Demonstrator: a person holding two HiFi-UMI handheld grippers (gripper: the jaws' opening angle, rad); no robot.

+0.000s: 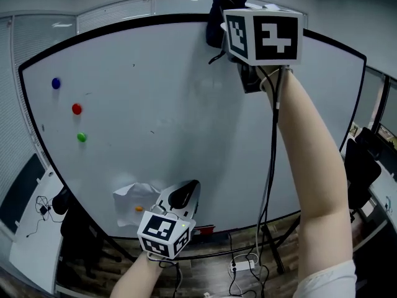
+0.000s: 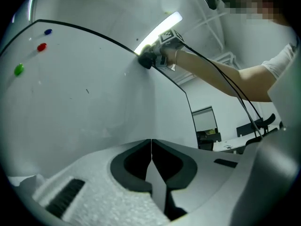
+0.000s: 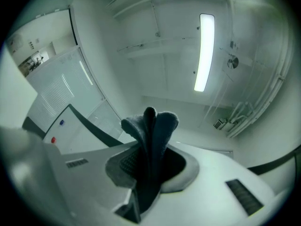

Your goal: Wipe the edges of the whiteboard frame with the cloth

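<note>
- Head view: A big whiteboard (image 1: 161, 104) with a black frame (image 1: 335, 45) fills most of the picture.
- The right gripper (image 1: 228, 23) is held high on a bare arm, at the top edge of the frame. A dark cloth (image 1: 223, 2) sticks out of it and sits right on that top edge.
- The left gripper (image 1: 183, 194) is low down, near the bottom of the board. It points up at the board.
- Three small round magnets sit on the left part of the board: a blue magnet (image 1: 56, 83), a red magnet (image 1: 76, 108) and a green magnet (image 1: 81, 137).
- A white crumpled thing (image 1: 133, 197) lies just beside the left gripper.
- Left gripper view: The two jaws of the left gripper (image 2: 151, 147) are pressed together. Nothing is between them.
- Far up the board, the right gripper touches the cloth (image 2: 146, 60) to the top edge of the frame. A long ceiling light (image 2: 160, 29) shines behind it.
- Right gripper view: The right gripper (image 3: 148, 164) is clamped on the dark cloth (image 3: 150, 131). The cloth is bunched up and stands up out of the jaws.
- The black frame runs off to the left, and the ceiling light glows above.
</note>
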